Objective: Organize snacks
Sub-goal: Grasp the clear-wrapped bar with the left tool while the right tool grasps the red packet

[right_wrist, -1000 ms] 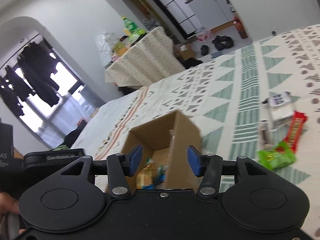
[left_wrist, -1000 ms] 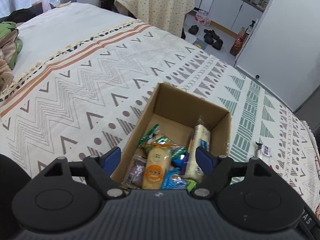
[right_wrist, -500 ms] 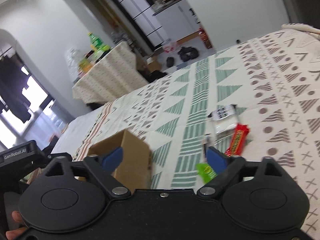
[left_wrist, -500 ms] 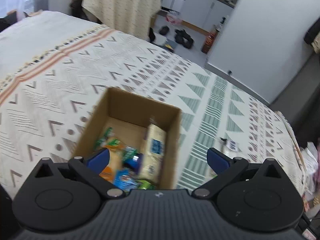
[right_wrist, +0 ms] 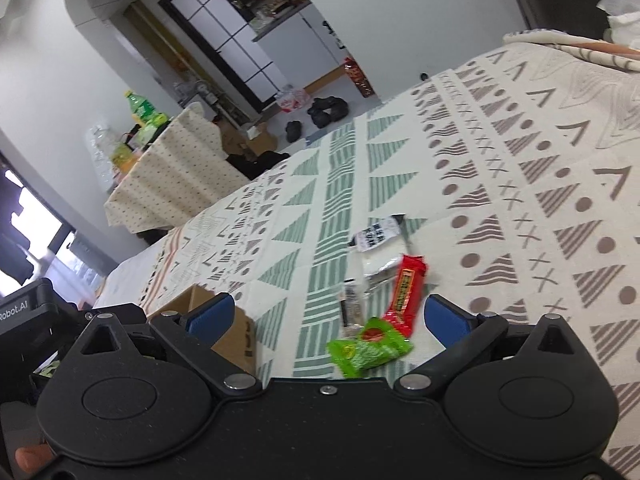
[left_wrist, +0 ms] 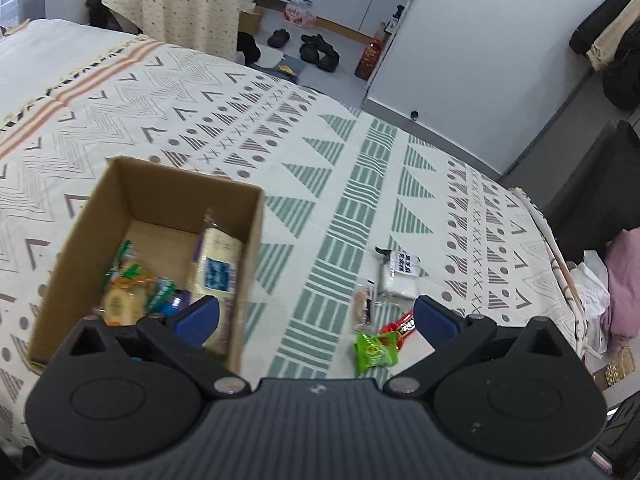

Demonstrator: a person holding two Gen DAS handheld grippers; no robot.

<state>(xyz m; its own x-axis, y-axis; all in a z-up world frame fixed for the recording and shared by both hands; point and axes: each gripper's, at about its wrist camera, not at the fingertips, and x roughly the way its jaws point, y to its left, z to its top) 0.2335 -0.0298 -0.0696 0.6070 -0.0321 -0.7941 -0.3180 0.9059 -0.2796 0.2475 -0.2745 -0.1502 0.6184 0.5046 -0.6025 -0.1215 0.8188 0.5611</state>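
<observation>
The brown open-topped cardboard box [left_wrist: 140, 248] sat on the patterned white, green and grey bedspread [left_wrist: 360, 168], at about nine o'clock in the left wrist view, already holding several wrapped snacks, a long pale cracker packet [left_wrist: 216, 264] leaning against its right wall among them. Four loose snacks lay together on the green stripes well apart from the box, at roughly five o'clock of that view: a crinkly green foil packet [left_wrist: 376, 350], a red wrapped bar [left_wrist: 404, 322], a small clear-wrapped stick [left_wrist: 362, 304] and a white pouch with a black printed label [left_wrist: 400, 276].

The left gripper [left_wrist: 316, 316] had its blue-padded jaws spread wide with nothing between them. The right gripper [right_wrist: 326, 320] was finishing its opening, jaws wide and empty, the green packet [right_wrist: 368, 350] and red bar [right_wrist: 406, 294] lying just ahead of them at about six o'clock.

The likely trouble lay in how tightly the loose snacks were bunched. The green packet touched or overlapped the red bar, so a closing pinch could catch both, or nudge one aside. The foil looked slick and puffy and might squirt out of the pads. Both grippers pointed at the same little pile, so they could collide if both reached in together.
</observation>
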